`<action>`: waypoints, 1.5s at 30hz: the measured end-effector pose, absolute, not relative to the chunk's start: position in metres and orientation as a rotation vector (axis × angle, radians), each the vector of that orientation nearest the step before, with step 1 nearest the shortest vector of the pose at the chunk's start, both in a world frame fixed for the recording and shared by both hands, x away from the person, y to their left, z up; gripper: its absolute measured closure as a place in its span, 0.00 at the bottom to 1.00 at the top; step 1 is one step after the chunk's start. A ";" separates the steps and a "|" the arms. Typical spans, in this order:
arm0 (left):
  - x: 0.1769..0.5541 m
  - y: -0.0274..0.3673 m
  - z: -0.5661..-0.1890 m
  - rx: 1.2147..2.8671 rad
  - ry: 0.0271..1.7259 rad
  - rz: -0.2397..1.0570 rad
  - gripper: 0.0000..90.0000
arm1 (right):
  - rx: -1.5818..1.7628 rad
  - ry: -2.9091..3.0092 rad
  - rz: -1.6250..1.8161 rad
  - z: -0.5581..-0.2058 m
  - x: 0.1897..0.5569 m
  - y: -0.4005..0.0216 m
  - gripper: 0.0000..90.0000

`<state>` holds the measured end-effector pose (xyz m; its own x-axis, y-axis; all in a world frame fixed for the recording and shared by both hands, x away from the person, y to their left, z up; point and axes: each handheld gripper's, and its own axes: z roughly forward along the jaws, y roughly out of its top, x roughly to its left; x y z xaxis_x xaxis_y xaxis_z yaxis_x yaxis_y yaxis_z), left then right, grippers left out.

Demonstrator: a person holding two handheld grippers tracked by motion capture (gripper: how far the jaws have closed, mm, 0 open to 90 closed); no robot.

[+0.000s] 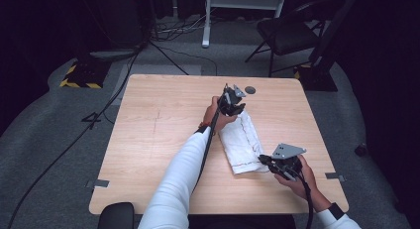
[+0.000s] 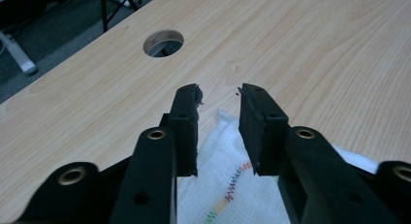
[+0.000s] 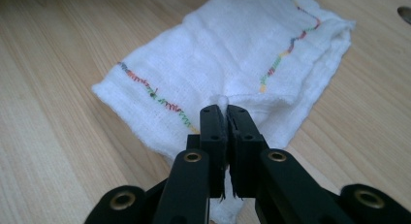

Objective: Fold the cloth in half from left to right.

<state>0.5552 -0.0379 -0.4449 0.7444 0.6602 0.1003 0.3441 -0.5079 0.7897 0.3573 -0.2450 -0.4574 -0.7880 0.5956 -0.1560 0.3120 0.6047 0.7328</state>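
A folded white cloth (image 1: pixel 241 140) with a multicoloured zigzag stitch lies on the right half of the wooden table (image 1: pixel 158 140). My left gripper (image 1: pixel 232 108) hovers at the cloth's far end. In the left gripper view its jaws (image 2: pixel 220 95) stand apart, open, with the cloth (image 2: pixel 223 185) lying flat beneath them and nothing pinched. At the cloth's near right corner, my right gripper (image 1: pixel 266 160) is low over the table. The right gripper view shows its jaws (image 3: pixel 223 110) shut on a small tuft of the cloth (image 3: pixel 228 54), which bunches up at the tips.
A round cable hole (image 1: pixel 250 90) sits in the table just beyond the left gripper, also visible as the hole (image 2: pixel 164 42). A dark chair (image 1: pixel 287 33) and a white stand (image 1: pixel 208 21) are on the floor behind the table. A black object (image 1: pixel 116 215) rests at the near left edge.
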 end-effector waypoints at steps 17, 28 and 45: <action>0.450 0.013 -0.448 2.242 0.578 0.289 0.32 | 0.891 2.507 0.866 -0.472 0.364 -0.272 0.64; 0.397 0.000 -0.478 2.372 0.509 0.189 0.42 | 0.927 2.423 0.945 -0.461 0.375 -0.286 0.61; 0.405 0.011 -0.489 2.402 0.531 0.176 0.45 | 0.851 2.547 0.962 -0.486 0.398 -0.264 0.56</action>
<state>0.4052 0.0107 -0.4889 0.9085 0.4178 -0.0104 0.3284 -0.6983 0.6360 0.3985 -0.2635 -0.4858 -0.7840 0.6181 -0.0575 0.4257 0.6028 0.6748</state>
